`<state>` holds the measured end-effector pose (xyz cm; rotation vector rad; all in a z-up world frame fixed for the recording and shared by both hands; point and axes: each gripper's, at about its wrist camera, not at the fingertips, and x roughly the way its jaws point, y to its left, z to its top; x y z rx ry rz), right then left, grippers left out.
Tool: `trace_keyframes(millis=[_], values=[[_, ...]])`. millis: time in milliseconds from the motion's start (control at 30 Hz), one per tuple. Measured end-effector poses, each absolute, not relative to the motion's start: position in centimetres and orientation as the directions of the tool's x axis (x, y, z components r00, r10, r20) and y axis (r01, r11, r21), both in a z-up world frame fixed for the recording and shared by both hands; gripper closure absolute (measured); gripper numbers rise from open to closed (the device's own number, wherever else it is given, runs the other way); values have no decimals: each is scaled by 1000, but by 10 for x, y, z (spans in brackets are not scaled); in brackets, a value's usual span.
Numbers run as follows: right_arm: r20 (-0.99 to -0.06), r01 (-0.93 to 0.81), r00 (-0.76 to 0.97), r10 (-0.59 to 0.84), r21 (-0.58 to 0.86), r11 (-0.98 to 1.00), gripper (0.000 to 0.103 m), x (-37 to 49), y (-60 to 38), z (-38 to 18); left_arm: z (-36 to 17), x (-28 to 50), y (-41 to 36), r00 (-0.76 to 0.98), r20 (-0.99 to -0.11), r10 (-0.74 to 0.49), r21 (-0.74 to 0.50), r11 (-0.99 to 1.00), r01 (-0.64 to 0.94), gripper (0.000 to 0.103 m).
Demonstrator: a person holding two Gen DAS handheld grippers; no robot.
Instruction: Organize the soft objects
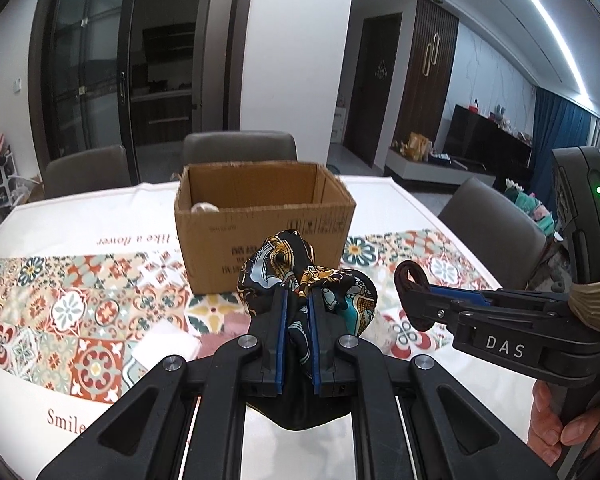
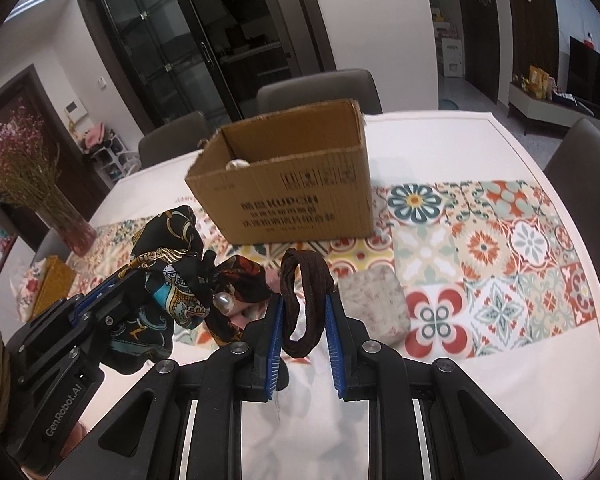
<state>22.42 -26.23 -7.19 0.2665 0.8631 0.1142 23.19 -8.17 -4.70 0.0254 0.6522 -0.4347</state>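
Both grippers are loaded and held above the worktop (image 2: pixel 480 360), short of the open cardboard box (image 1: pixel 260 216) that stands toward the far edge. The left gripper (image 1: pixel 298 320) has its fingers (image 1: pixel 281 336) closed nearly together on a bunched patterned silk scarf (image 1: pixel 296 272), black with gold and teal; a pearl-like bead hangs from it in the right wrist view. The right gripper (image 2: pixel 303 316) has its fingers (image 2: pixel 275 340) partly closed on a dark brown fabric hair band (image 2: pixel 306 300), which stands as a loop between the blue pads.

The step in hand looks like carrying both soft pieces to the box and dropping them in. To do it well, lift each gripper clear of the box's near wall before moving forward, since the scarf hangs below the fingers and could snag the cardboard rim or push the light box away. Deliver one at a time, so the two grippers, now just beside each other, do not collide over the opening. Open the fingers only when the cloth is fully above the inside; something pale already lies in the box's left corner, so there is room to the right. A folded pale cloth (image 2: pixel 374 306) lies on the worktop near the box, seemingly next to collect.
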Motion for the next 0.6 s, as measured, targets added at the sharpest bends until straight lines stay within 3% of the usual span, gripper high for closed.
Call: trace_keyframes(millis=[600], values=[[-642, -37, 734, 220, 286, 958, 81, 251, -255, -28, -1, 251, -73, 794, -470, -385, -115, 919, 378, 92]])
